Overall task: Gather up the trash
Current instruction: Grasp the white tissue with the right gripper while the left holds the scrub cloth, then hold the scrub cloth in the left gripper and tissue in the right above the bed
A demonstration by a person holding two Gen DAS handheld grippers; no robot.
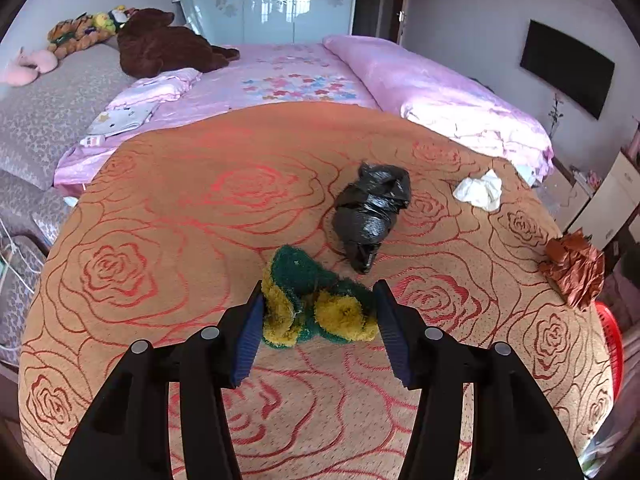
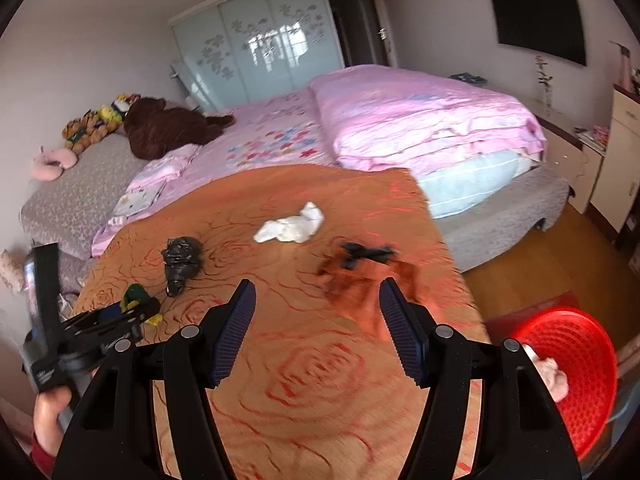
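My left gripper (image 1: 318, 314) is clenched on the green-and-yellow scrubber (image 1: 316, 304), pads pressing both its sides on the bench (image 1: 160, 220). Beyond it to the right lie the black bag wad (image 1: 370, 212), white tissue (image 1: 480, 190) and brown paper (image 1: 574, 268). My right gripper (image 2: 318, 312) hangs released and empty, the red basket (image 2: 580, 372) to its right.

Pink-quilted bed (image 2: 400, 120), frosted floral wardrobe (image 2: 260, 36), wall TV (image 2: 538, 26), wood floor (image 2: 560, 256).

Left gripper (image 1: 318, 312) clamped, right gripper (image 2: 318, 322) agape.
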